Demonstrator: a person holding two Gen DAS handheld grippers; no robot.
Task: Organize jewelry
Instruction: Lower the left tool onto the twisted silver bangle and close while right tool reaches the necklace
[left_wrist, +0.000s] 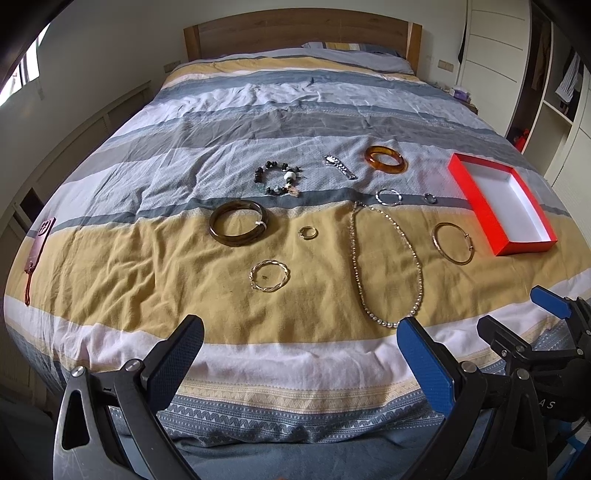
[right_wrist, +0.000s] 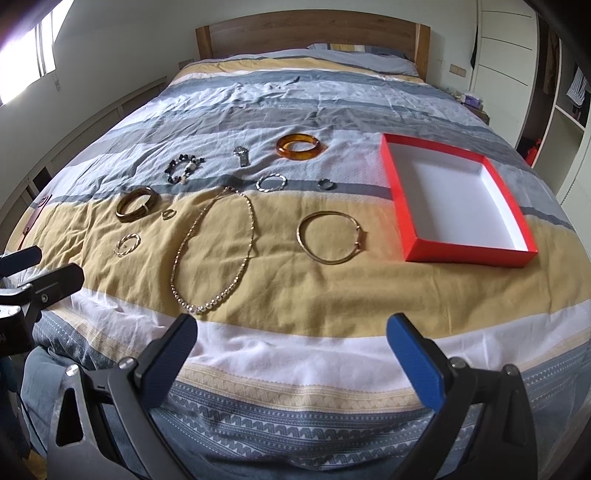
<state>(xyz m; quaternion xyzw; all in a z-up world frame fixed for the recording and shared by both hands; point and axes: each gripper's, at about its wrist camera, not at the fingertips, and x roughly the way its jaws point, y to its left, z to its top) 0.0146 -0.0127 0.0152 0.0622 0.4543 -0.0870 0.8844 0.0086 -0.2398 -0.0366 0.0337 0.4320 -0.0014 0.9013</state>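
Observation:
Several jewelry pieces lie on the striped bedspread. A long bead necklace (left_wrist: 417, 258) (right_wrist: 251, 229), a thin gold bangle (left_wrist: 441, 247) (right_wrist: 308, 242), an amber bangle (left_wrist: 386, 167) (right_wrist: 295, 154), a dark bangle (left_wrist: 236, 238) (right_wrist: 127, 214), a twisted gold bracelet (left_wrist: 284, 275) (right_wrist: 127, 245) and a dark bead bracelet (left_wrist: 260, 175) (right_wrist: 173, 166) are spread out. An empty red box (left_wrist: 476, 199) (right_wrist: 397, 192) with a white inside sits at the right. My left gripper (left_wrist: 301, 345) and right gripper (right_wrist: 291, 338) are both open and empty over the bed's near edge.
A silver watch band (left_wrist: 340, 167) (right_wrist: 242, 155), a silver twisted ring (left_wrist: 380, 197) (right_wrist: 264, 184), small rings (left_wrist: 429, 198) (right_wrist: 327, 184) and a small gold ring (left_wrist: 307, 232) also lie there. A phone (left_wrist: 38, 243) lies at the left edge. Wardrobe shelves stand at the right.

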